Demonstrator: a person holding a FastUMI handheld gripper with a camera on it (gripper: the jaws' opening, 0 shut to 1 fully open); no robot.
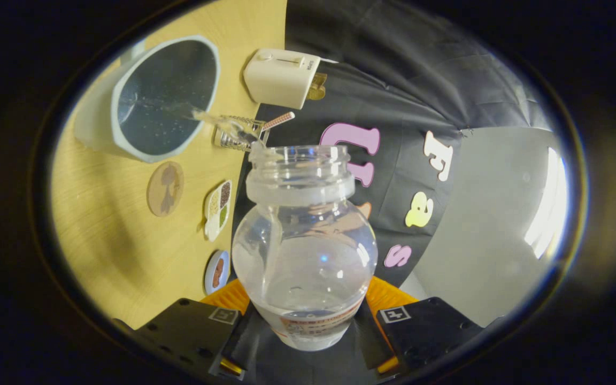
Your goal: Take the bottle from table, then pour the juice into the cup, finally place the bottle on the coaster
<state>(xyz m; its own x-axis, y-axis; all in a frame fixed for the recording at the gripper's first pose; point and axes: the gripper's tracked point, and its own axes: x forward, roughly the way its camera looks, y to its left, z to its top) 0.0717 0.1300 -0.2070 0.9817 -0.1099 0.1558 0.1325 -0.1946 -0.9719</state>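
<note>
My gripper (306, 313) is shut on a clear plastic bottle (305, 243), with one finger on each side of its lower body. The bottle has no cap and is rolled over sideways relative to the wooden table (110, 251). Clear liquid lies along its lower side up to the neck. A thin clear stream leaves the mouth toward a small ribbed glass cup (235, 137), which holds a striped straw (279, 120) and stands just beyond the mouth. A round brown coaster (165, 188) lies flat on the table, nearer to me than the cup.
A large grey pot (163, 99) stands past the coaster, close beside the cup. A white toaster (281, 77) sits at the table's edge behind the cup. A small divided dish (218, 209) and a small round dish (217, 271) lie along that edge.
</note>
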